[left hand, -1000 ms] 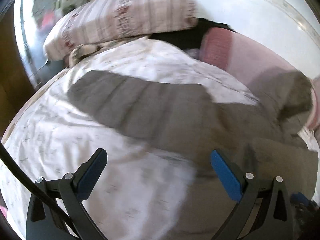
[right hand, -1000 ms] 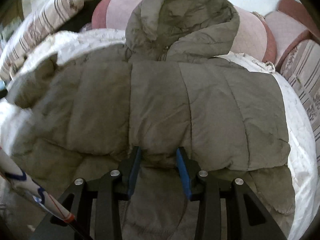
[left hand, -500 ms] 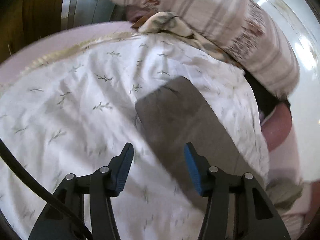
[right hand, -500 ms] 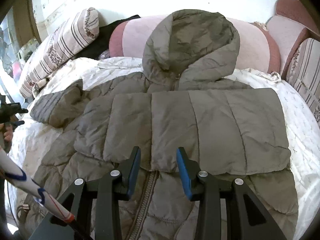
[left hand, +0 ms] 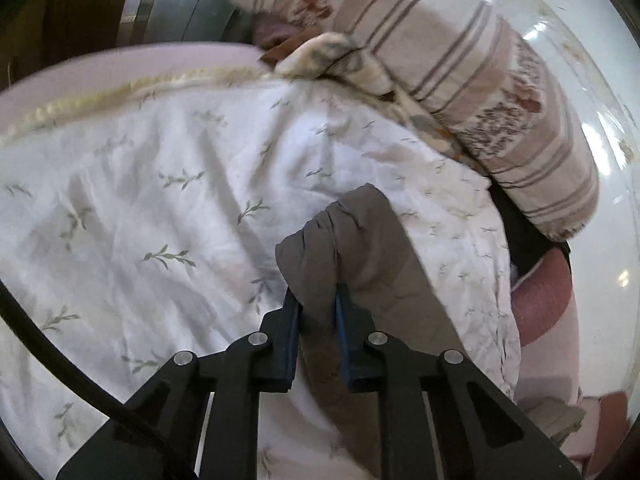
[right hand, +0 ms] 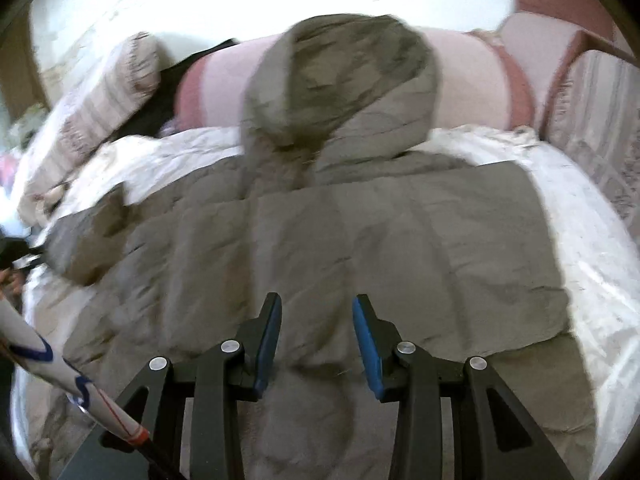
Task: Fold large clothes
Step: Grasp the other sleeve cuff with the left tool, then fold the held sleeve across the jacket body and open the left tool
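left gripper has just been closing and now pinches the cuff end of the jacket sleeve, grey-brown fabric bunched between the blue pads. black cable runs across lower left of that view. sleeve lies on the bed's white duvet with small leaf print, duvet wrinkled. past the sleeve end, cream trim along the duvet edge, then a striped pillow lying at top right, a patterned cloth corner tucked under it. dark item and a pink bolster at right edge, partly hidden.

right gripper is apart, fingers partway spread, nothing between them; it hovers over the lower middle of the jacket. cannot tell if it touches the fabric. view is motion blurred. a white rod with blue marks and an orange band crosses lower left. jacket is a grey-brown padded hooded coat spread front up on the bed, the sleeve on the view's right folded across the chest in a flat panel. the other sleeve reaches out to the left edge, where the left gripper and a bit of a hand show, blurred. hood lies flat at the far end, resting up against the pink bolster. striped pillow far left, more pink and striped cushions far right, pale wall behind.
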Action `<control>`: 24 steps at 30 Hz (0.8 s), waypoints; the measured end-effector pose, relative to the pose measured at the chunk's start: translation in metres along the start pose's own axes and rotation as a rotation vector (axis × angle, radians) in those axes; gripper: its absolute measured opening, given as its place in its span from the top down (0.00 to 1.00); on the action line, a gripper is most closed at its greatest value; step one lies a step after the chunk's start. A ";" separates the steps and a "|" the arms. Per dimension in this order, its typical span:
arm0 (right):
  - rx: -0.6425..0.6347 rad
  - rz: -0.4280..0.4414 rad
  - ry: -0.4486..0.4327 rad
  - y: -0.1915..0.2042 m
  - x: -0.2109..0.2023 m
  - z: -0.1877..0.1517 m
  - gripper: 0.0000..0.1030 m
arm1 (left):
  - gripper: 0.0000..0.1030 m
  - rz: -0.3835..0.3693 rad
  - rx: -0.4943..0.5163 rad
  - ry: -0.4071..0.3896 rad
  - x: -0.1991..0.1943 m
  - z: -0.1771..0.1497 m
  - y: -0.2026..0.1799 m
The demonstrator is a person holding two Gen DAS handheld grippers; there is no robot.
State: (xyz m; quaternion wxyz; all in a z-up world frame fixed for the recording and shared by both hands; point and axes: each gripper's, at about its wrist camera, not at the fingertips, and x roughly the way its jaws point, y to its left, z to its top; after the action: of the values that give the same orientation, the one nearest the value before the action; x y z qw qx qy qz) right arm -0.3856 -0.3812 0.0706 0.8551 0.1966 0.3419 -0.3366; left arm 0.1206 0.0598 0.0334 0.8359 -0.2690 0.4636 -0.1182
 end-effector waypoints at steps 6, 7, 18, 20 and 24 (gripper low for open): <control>-0.005 -0.121 0.152 -0.017 0.054 -0.001 0.61 | 0.86 -0.053 0.103 -0.051 -0.060 -0.003 -0.043; -0.015 -0.130 0.146 -0.016 0.053 -0.001 0.61 | 0.86 -0.064 0.124 -0.060 -0.071 -0.005 -0.053; 0.202 0.029 -0.004 -0.071 -0.020 0.016 0.61 | 0.86 -0.304 0.474 -0.143 -0.224 -0.097 -0.244; 0.248 0.035 -0.022 -0.085 -0.028 0.017 0.61 | 0.86 -0.359 0.544 -0.139 -0.244 -0.130 -0.281; 0.330 0.035 -0.068 -0.122 -0.051 0.014 0.61 | 0.86 -0.441 0.656 -0.087 -0.263 -0.200 -0.337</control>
State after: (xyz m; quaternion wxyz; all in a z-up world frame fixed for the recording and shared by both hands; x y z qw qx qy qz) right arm -0.4931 -0.4521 0.1038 0.8280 0.3286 0.2495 -0.3797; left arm -0.1725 -0.1694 0.3234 0.8508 -0.0855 0.2965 -0.4254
